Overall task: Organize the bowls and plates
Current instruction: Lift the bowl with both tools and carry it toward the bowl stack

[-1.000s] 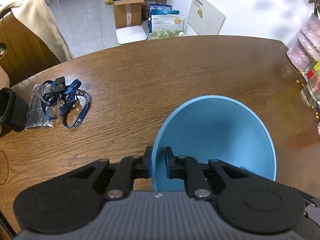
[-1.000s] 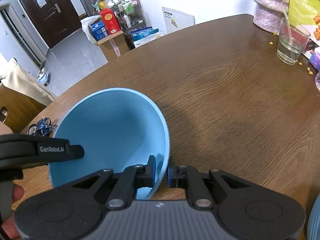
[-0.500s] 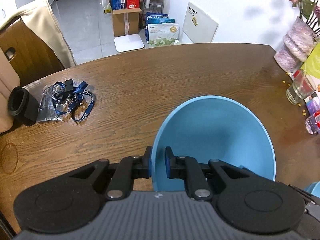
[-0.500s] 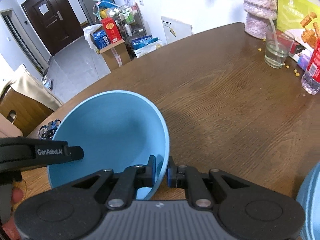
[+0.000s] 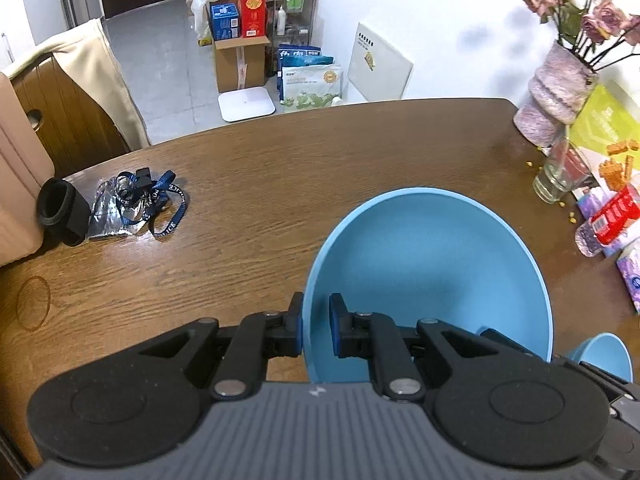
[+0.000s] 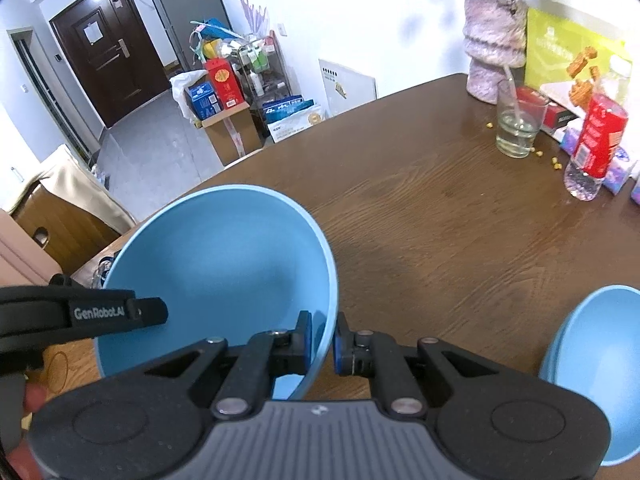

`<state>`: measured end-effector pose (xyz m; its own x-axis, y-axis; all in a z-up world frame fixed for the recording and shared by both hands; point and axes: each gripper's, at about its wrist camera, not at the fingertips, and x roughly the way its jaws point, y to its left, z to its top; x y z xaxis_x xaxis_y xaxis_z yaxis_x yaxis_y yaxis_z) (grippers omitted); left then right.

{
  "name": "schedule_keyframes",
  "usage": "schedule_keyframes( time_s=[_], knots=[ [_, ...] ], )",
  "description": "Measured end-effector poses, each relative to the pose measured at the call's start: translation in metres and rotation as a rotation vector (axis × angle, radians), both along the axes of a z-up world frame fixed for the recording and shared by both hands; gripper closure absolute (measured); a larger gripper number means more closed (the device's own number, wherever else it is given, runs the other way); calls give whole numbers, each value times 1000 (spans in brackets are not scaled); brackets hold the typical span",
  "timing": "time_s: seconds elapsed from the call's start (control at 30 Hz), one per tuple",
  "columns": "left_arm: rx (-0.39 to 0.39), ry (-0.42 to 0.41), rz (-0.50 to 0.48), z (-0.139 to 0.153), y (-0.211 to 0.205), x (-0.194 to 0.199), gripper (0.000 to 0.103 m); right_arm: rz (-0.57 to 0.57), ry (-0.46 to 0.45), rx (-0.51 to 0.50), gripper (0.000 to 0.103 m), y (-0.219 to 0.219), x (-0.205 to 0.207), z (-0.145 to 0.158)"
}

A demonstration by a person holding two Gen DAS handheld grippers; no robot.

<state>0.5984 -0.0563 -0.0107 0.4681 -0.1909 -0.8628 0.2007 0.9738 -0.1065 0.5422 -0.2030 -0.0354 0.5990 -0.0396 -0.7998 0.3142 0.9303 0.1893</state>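
A large light blue bowl point(image 5: 432, 272) point(image 6: 216, 272) hangs above the brown wooden table point(image 5: 280, 200) point(image 6: 440, 220). My left gripper point(image 5: 316, 330) is shut on its left rim and my right gripper point(image 6: 323, 340) is shut on its right rim. The left gripper's black body point(image 6: 80, 316) shows at the left edge of the right wrist view, with a person's hand point(image 6: 24, 396) under it. More light blue bowls point(image 6: 592, 384) point(image 5: 604, 356) sit nested on the table to the right, below the held bowl.
A blue lanyard with keys point(image 5: 144, 204) and a black cuff point(image 5: 60, 208) lie at the table's left. A glass of water point(image 6: 518, 128), a red-labelled bottle point(image 6: 592, 152), a vase point(image 6: 494, 52) and snack packs crowd the right edge. A chair point(image 5: 52, 112) stands at left.
Both grippers have risen with the bowl held between them, so the table looks farther away. More of the table's right side and the other blue bowls have come into view.
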Motion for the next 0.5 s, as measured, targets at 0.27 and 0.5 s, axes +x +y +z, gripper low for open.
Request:
schedule_keyframes(
  time_s=[0.27, 0.5],
  knots=[
    [-29, -7, -22, 14, -6, -29, 90, -11, -2, -14, 93, -9, -31, 11],
    [-41, -18, -50, 25, -16, -51, 90, -28, -18, -26, 93, -17, -57, 22]
  ],
)
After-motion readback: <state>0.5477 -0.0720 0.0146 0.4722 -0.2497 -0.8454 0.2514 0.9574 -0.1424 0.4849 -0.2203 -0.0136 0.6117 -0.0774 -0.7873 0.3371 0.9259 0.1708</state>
